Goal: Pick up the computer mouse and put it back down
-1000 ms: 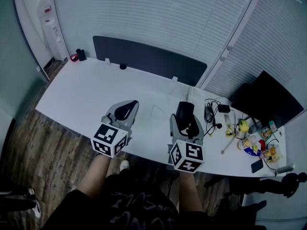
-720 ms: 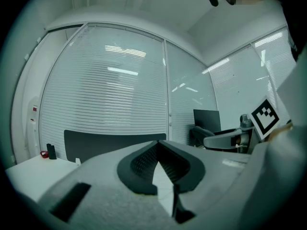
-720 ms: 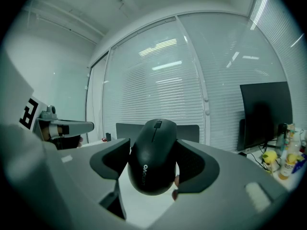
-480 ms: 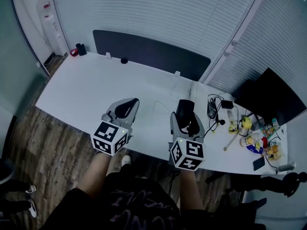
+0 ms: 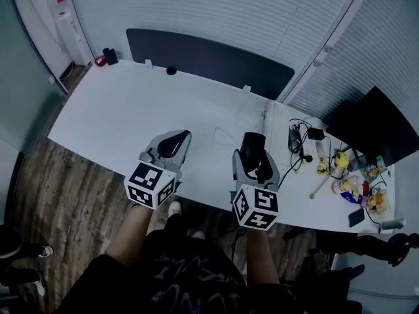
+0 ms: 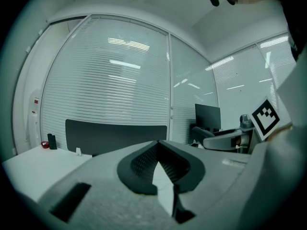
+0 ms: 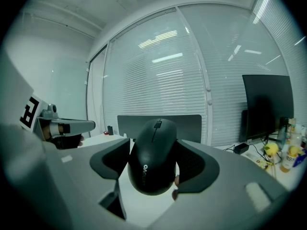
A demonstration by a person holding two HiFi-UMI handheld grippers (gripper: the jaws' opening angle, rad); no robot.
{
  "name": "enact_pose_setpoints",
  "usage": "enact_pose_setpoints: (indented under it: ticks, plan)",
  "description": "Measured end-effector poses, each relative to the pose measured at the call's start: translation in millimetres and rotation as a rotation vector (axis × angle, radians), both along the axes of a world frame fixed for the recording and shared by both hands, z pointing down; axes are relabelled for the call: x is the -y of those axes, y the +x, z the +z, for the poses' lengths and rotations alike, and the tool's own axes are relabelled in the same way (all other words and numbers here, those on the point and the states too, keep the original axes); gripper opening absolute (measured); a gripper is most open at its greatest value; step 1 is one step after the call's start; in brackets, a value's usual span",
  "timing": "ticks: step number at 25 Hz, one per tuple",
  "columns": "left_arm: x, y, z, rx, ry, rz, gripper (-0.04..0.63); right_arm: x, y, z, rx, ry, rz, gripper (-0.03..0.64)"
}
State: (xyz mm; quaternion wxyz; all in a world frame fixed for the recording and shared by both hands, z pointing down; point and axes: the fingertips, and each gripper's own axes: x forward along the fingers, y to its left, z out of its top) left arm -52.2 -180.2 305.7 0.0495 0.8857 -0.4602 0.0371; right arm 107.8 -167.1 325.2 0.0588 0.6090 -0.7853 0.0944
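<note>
A black computer mouse (image 7: 153,155) sits between the jaws of my right gripper (image 7: 154,174), which is shut on its sides and holds it above the white table (image 5: 118,116). In the head view the mouse (image 5: 252,150) shows dark in the right gripper (image 5: 253,142), over the table's front edge. My left gripper (image 5: 178,138) hovers beside it to the left. Its dark pads (image 6: 144,162) meet at the tips with nothing between them, as the left gripper (image 6: 157,143) view shows.
Cables (image 5: 298,146), a phone and small colourful items (image 5: 363,198) crowd the table's right end, next to a black monitor (image 5: 376,126). A dark partition panel (image 5: 209,61) runs along the far edge, with a small black object (image 5: 171,70) before it.
Both grippers have sunk slightly toward the table, side by side. The mouse stays in the right gripper's jaws, and the left stays shut.
</note>
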Motion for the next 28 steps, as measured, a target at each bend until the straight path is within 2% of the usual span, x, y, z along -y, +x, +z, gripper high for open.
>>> enact_pose_setpoints:
  ticks: [11, 28]
  plan:
    - [6.2, -6.6, 24.9, -0.001, -0.06, -0.006, 0.002, 5.5, -7.1, 25.0, 0.005, -0.063, -0.004, 0.31]
    - [6.5, -15.2, 85.6, 0.014, -0.192, -0.025, 0.002, 6.2, -18.8, 84.7, 0.023, -0.19, -0.021, 0.31]
